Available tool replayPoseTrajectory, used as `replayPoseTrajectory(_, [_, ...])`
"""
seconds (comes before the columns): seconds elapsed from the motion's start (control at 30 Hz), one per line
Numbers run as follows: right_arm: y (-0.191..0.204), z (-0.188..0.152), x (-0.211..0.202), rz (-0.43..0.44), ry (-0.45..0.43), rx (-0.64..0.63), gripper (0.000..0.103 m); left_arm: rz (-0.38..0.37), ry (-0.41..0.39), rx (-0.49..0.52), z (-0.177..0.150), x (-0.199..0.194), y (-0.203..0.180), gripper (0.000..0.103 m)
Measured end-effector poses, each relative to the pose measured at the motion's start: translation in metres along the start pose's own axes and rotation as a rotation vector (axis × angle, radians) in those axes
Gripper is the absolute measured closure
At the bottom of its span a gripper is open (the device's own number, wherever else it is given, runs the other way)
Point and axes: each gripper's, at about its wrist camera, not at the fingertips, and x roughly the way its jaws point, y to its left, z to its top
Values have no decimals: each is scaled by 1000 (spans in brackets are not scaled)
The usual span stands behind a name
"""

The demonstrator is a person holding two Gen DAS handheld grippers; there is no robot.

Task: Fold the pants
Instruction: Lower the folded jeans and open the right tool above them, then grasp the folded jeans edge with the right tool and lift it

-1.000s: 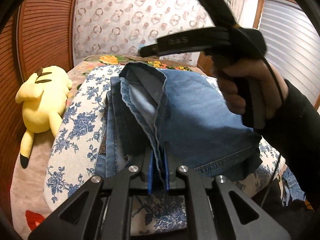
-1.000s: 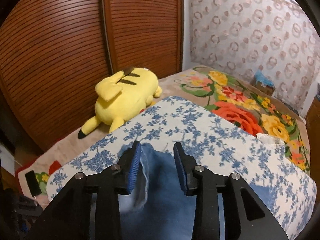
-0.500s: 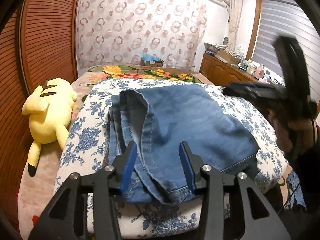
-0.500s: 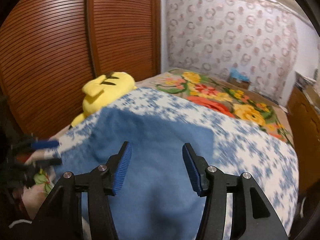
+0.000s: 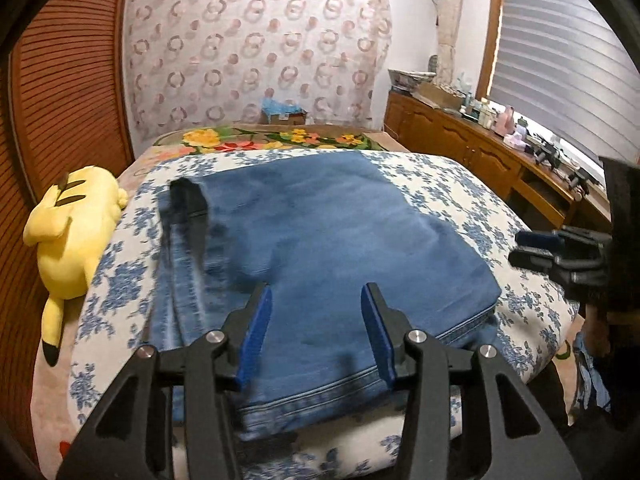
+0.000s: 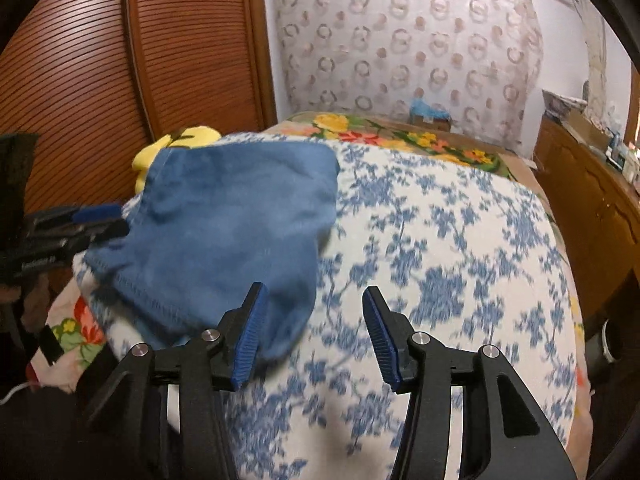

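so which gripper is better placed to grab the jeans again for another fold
Left, probably. The left gripper hangs open right over the near hem of the folded jeans. The right gripper, jaws closing on nothing, sits mostly over the bare floral cover, off the jeans' edge.

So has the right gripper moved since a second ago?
Yes. The right gripper has swung off the jeans, rightward from the yellow plush, jaws closing on nothing.

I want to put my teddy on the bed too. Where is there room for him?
The blue-flowered quilt lies bare to the right of the folded jeans, out to the edge by the wooden cabinets. Another bare strip is the bright flower blanket behind the jeans. The left side is crowded: the yellow plush toy lies right beside the jeans.
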Motion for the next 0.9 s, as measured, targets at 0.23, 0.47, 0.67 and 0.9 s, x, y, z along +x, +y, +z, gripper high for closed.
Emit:
replayPoseTrajectory(0.23, [12,-23,5,34,30,2,55,-3,21,42,1,9,-20,58])
replayPoseTrajectory(0.47, [23,-26,15,62,36,-20,62,8,43,53,-1,15,-24,58])
replayPoseTrajectory(0.67, [30,-23,22,95,25,-38,94,13,54,44,-3,20,-21,58])
replayPoseTrajectory(0.9, [27,-30,4,117,8,-18,102,44,85,22,-11,35,-9,58])
